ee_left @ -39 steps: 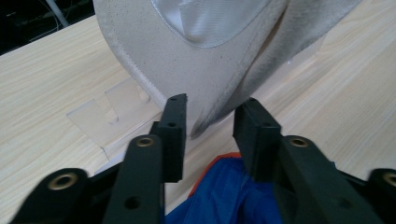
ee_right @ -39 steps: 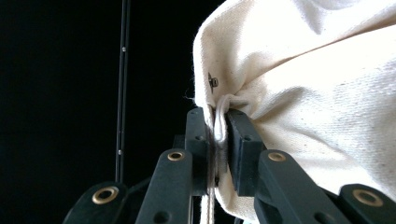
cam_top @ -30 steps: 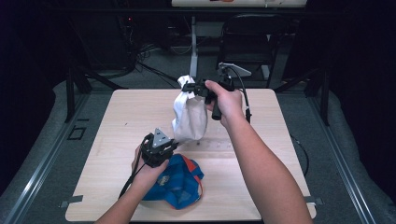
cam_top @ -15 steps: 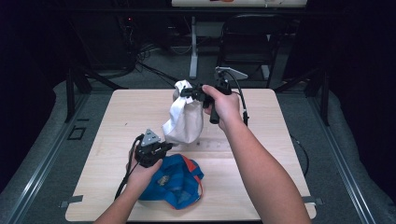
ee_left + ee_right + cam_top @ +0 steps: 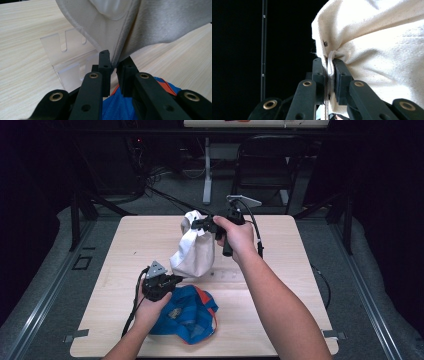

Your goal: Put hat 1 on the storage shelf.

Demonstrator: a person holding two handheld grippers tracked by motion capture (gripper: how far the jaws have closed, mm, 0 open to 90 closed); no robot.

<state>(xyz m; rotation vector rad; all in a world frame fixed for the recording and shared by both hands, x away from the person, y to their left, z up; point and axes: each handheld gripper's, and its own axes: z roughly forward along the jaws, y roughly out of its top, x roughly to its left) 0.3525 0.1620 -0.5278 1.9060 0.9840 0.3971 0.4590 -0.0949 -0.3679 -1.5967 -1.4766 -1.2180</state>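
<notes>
A white cloth bag [image 5: 194, 251] hangs above the middle of the table. My right gripper [image 5: 196, 224] is shut on its gathered top edge and drawstring [image 5: 330, 59]; the right gripper [image 5: 328, 68] pinches them between its pads. My left gripper [image 5: 177, 279] is shut on the bag's lower corner [image 5: 117, 53], and the left gripper [image 5: 113, 65] has that hem squeezed between its jaws. The cloth slants from the upper grip down to the lower one. A blue cloth with orange trim [image 5: 187, 312] lies on the table by my left hand.
A clear plastic slotted stand [image 5: 68, 60] sits on the wooden table [image 5: 130, 245] just beyond the left gripper, under the bag. Past the table's far edge stand a black chair [image 5: 267, 162] and a white post [image 5: 207, 170] on a dark floor with cables.
The left gripper has shifted slightly left and down and now grips the bag's lower corner. The bag has sagged lower and slants toward it. The right hand has hardly moved.
</notes>
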